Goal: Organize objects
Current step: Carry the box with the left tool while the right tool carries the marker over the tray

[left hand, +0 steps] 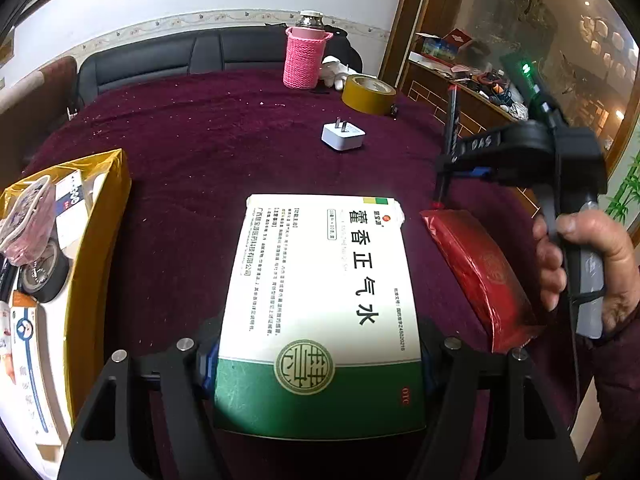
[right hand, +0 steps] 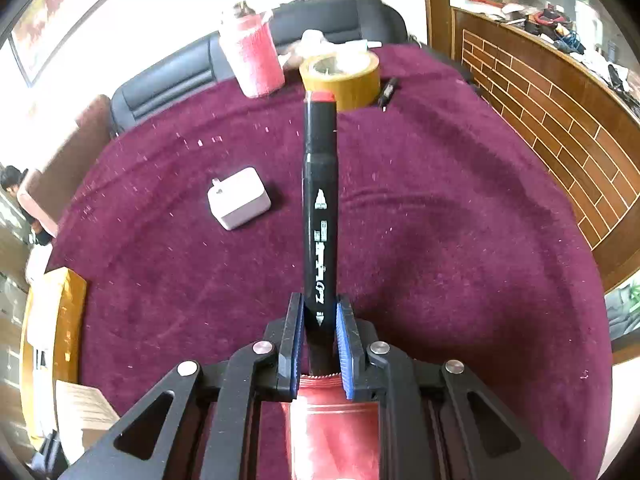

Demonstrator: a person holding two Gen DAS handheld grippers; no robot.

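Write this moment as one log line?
left gripper: holding medicine box | right gripper: holding black marker | stage: carrying

Bright daylight; strong fisheye bending with dark corners; glare washes the white wall (right hand: 168, 12); right view's far objects blur.

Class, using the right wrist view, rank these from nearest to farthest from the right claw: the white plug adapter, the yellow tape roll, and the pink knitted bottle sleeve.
1. White plug adapter: mid-table, left of the black marker held in the right claw.
2. Yellow tape roll: far edge, just past the marker's tip.
3. Pink knitted bottle sleeve: far edge, left of the tape, slightly farther back.
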